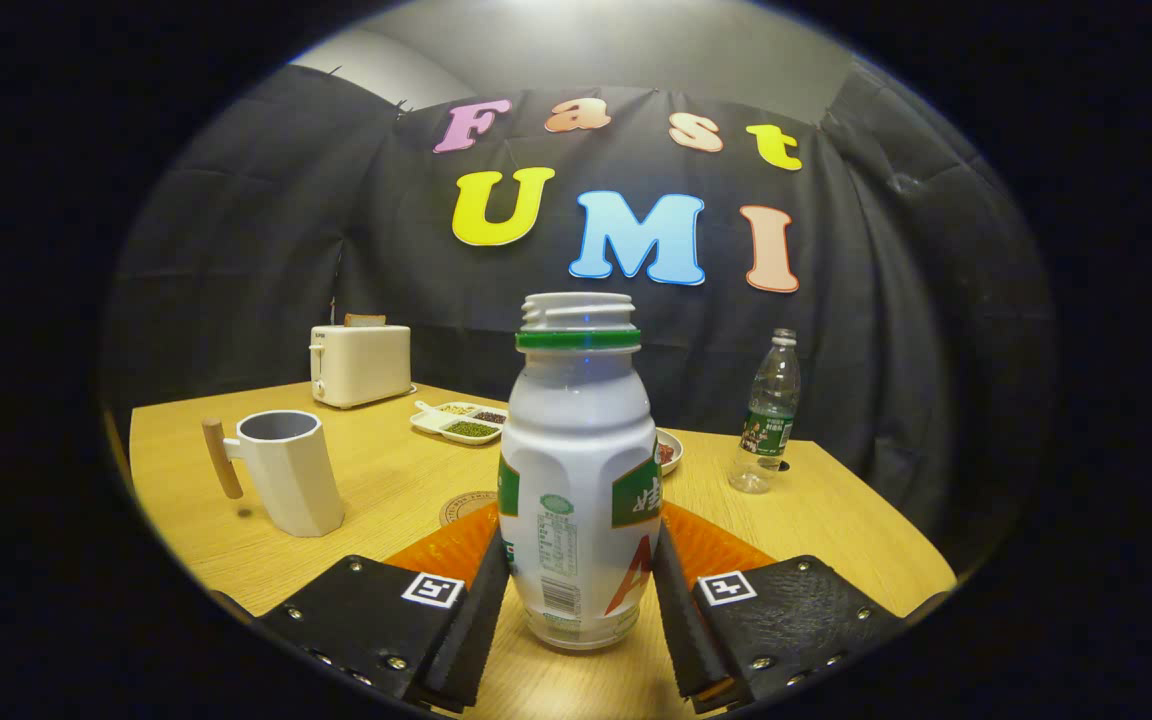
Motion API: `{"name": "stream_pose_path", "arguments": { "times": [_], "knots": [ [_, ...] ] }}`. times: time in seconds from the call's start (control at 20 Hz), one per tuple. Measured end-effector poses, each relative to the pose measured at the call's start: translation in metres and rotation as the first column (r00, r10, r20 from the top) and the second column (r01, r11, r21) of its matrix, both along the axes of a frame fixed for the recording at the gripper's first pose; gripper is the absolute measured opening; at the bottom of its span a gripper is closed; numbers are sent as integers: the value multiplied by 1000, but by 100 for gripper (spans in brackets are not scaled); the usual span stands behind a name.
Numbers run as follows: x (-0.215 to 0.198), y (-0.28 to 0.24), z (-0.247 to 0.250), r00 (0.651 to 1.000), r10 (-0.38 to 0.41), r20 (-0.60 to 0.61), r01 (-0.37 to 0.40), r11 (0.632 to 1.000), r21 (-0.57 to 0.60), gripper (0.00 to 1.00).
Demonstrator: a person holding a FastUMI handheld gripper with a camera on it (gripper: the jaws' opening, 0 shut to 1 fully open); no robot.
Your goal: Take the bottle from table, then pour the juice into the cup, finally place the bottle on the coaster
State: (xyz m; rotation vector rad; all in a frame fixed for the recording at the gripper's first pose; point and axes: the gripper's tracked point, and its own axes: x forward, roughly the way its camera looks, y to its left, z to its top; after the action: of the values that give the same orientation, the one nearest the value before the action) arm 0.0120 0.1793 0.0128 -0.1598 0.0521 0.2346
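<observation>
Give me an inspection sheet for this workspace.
Surface: light wooden table.
Job's things: uncapped white plastic juice bottle upright between the fingers; white faceted cup with wooden handle; round coaster behind the bottle.
Clutter: cream toaster, white divided dish of grains, small bowl, clear water bottle.
Grippers: gripper fingers against both bottle sides.
Cables: nothing seen.
Surroundings: black cloth wall.
</observation>
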Motion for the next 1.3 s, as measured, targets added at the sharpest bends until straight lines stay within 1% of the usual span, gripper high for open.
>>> {"name": "stream_pose_path", "arguments": {
  "times": [0.1, 0.3, 0.45, 0.7, 0.85, 1.1, 1.3],
  "knots": [
    [-1, 9, 9, 1000, 12, 7, -12, 999, -42, 71],
    [1, 33, 6, 998, 55, -17, -56, 991, -124, 71],
    [5, 52, 12, 998, 67, -7, -67, 975, -213, 71],
    [11, 80, 12, 996, 87, -30, -92, 943, -319, 71],
    [16, 90, 8, 996, 85, -33, -91, 913, -399, 71],
    [22, 96, 0, 997, 72, -34, -79, 833, -547, 71],
    [21, 104, 1, 997, 80, -19, -74, 777, -625, 71]
  ]
}}
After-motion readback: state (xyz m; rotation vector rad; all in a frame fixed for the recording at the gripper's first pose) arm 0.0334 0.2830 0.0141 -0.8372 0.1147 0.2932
